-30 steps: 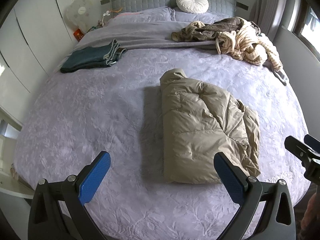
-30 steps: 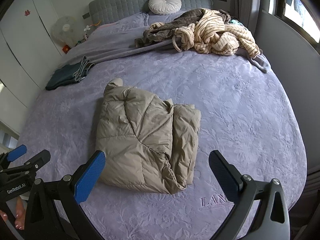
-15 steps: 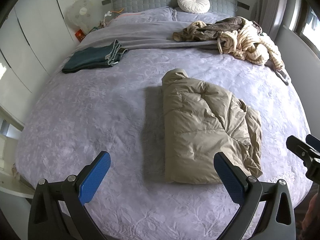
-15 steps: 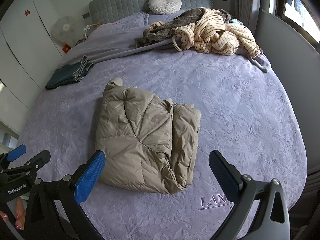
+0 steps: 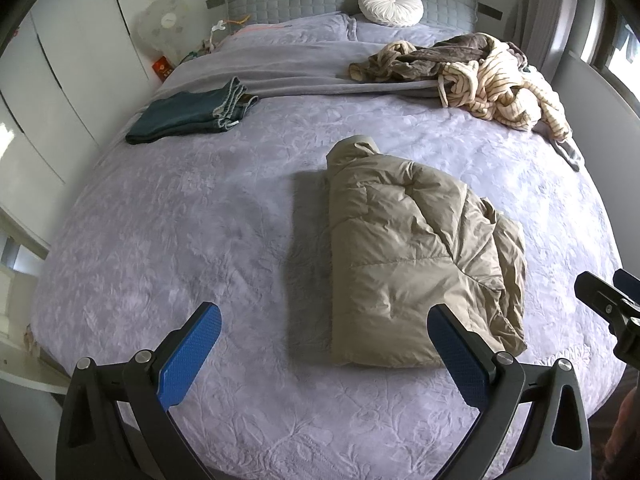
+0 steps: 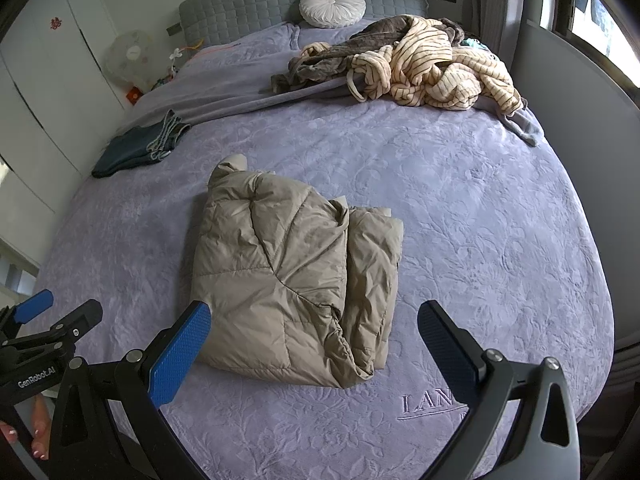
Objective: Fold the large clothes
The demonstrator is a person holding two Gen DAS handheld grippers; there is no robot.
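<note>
A beige puffer jacket [image 5: 416,264] lies folded into a thick rectangle in the middle of the lilac bedspread [image 5: 180,240]; it also shows in the right wrist view [image 6: 292,280]. My left gripper [image 5: 324,352] is open and empty, held above the near edge of the bed, just short of the jacket. My right gripper [image 6: 314,352] is open and empty too, above the jacket's near end. Each gripper shows at the edge of the other's view, the right [image 5: 612,312] and the left [image 6: 44,328].
Folded dark jeans [image 5: 192,112] lie at the back left. A heap of striped and brown clothes [image 5: 480,76] lies at the back right. A round white cushion [image 5: 390,4] leans on the grey headboard. A fan [image 5: 164,28] and white wardrobe stand left; a wall panel stands right.
Both views have shifted very slightly; the jacket sits a touch lower in the left wrist view. Both grippers stay open and nothing on the bed has moved.
</note>
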